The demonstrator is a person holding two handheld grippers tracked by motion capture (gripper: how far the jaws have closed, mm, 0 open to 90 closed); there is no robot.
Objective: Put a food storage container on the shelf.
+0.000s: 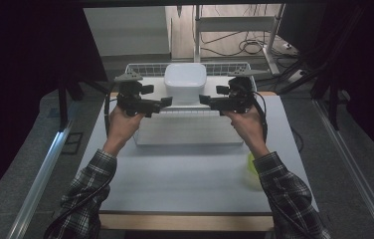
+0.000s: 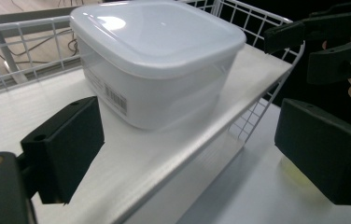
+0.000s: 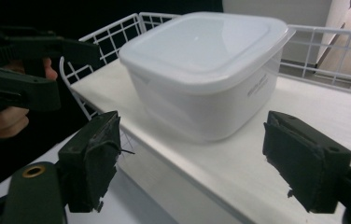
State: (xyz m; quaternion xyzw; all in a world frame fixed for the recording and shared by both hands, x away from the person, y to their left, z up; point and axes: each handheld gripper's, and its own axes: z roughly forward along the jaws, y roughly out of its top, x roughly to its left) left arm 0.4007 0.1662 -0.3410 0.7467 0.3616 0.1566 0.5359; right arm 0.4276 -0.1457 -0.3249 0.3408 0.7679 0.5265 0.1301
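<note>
High view: white lidded tub [image 1: 185,82] w/ barcode label; both tongs apart.

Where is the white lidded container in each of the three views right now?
High view: white lidded container at top centre, on the raised shelf between the two grippers.
Left gripper view: container at upper centre, above the open jaws.
Right gripper view: container at upper centre, beyond the open jaws.
Shared landmark: the white wire rail behind it.
</note>
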